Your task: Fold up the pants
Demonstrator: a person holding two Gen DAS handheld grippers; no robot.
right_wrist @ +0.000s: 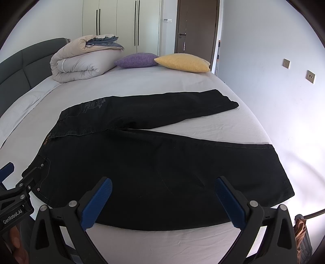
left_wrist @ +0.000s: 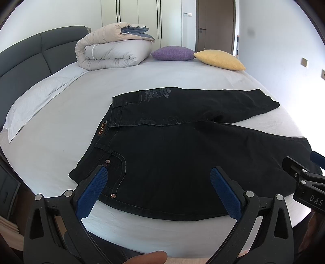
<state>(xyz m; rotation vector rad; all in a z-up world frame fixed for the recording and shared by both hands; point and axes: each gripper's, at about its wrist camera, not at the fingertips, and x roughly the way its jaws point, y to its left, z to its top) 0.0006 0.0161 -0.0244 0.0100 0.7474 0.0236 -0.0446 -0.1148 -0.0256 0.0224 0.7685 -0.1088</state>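
**Black jeans spread, first fold pending**

The black jeans lie flat on the bed, legs splayed apart. Left gripper and right gripper hover wide, empty — best pinching the near edge's waist and hem together.

A bright bedroom, its bed made up in pale sheets.

A grey padded headboard fills the upper left; a rolled duvet, purple cushion and yellow cushion lie top centre, before white wardrobes and a brown door.
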